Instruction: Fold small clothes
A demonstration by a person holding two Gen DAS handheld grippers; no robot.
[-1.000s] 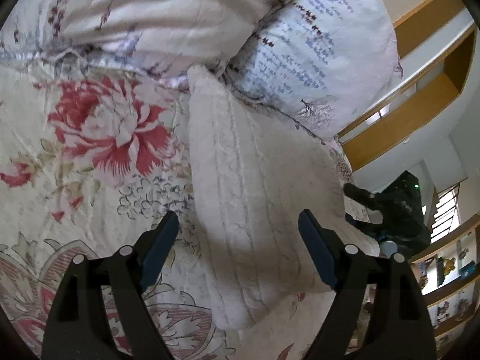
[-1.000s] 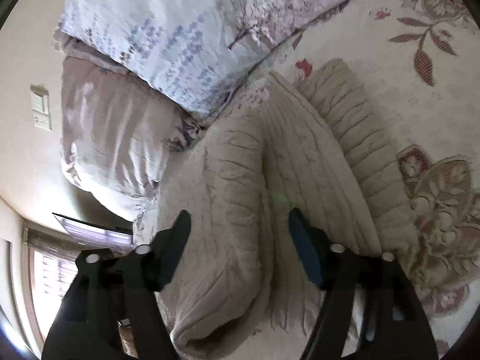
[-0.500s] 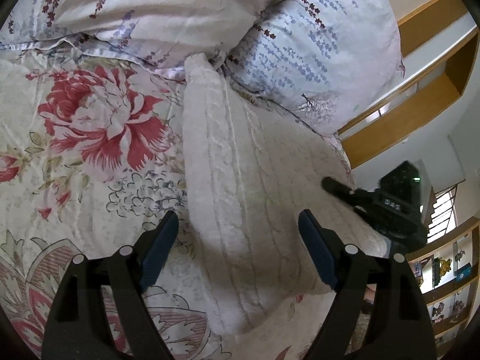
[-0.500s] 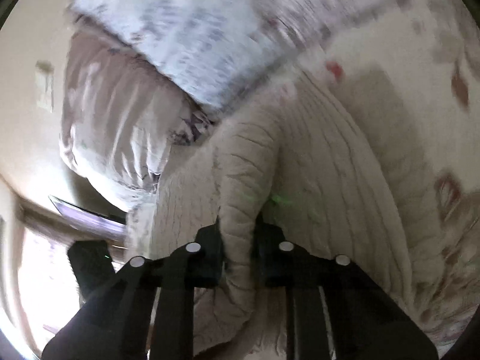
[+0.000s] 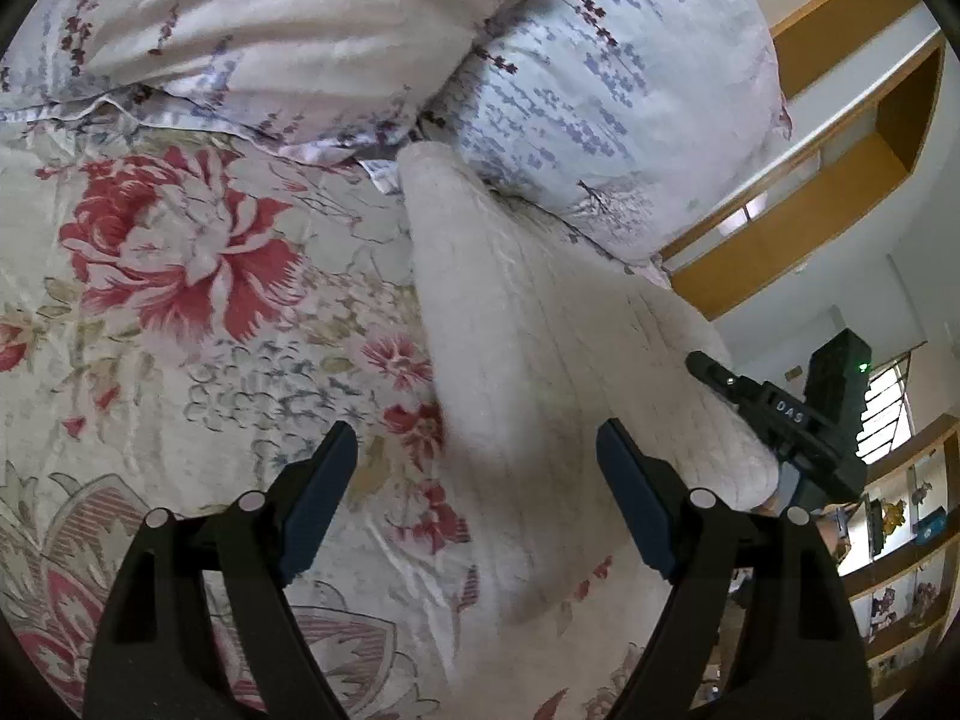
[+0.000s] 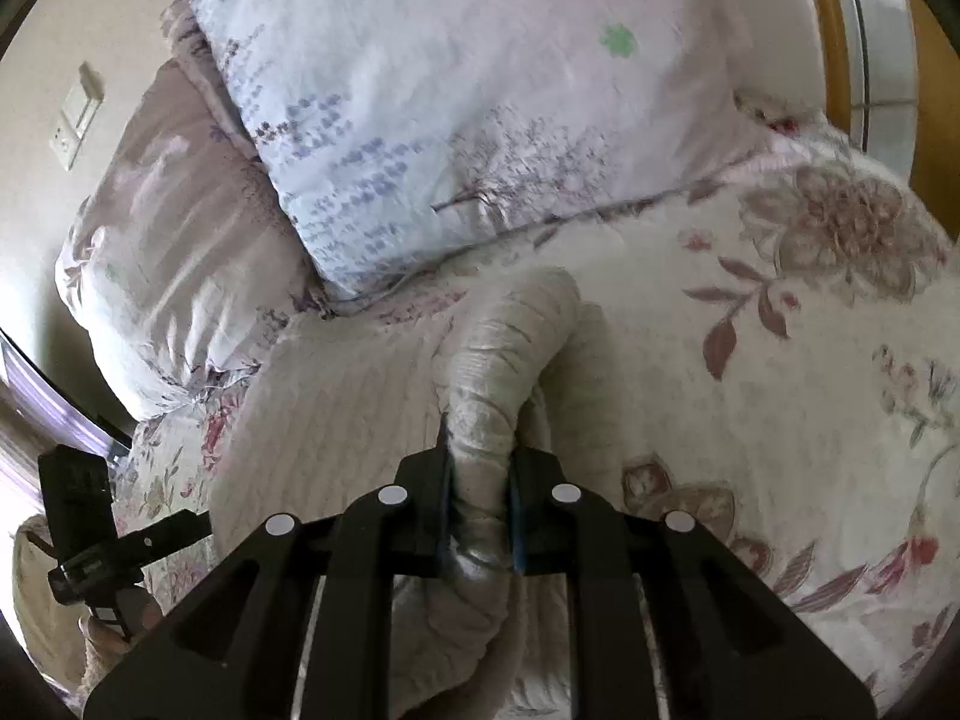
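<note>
Left wrist view first: the left gripper (image 5: 477,483) hangs with its jaws spread wide, nothing between the pads, just hovering over the near end of the cream knit sweater (image 5: 528,324). The sweater lies on the floral bedspread (image 5: 180,252) as a long narrow strip running from the gripper up toward the pillows (image 5: 606,90), its far tip tucked right against them. So I'd say it already has a lengthwise fold or two in it, since it looks like a slim band and not a spread-out garment. Over at the right edge of the sweater you can see the right gripper (image 5: 699,363) poking into the knit from the side.

Right wrist view: here the right gripper (image 6: 480,498) is pinched tight on a bunched-up ridge of the cream knit sweater (image 6: 486,360). The jaws have just been closing and the fabric is squeezed between the pads, rising up in a wrinkly hump in front of them. The rest of the knit lies flat on the bedspread to the left, and the left gripper (image 6: 180,531) shows down in the lower left corner, off the fabric as far as I can tell.

My read: roughly mid-fold. One edge is grabbed, but it isn't carried over and laid down yet, and the final tidy-up is still to do.
</note>
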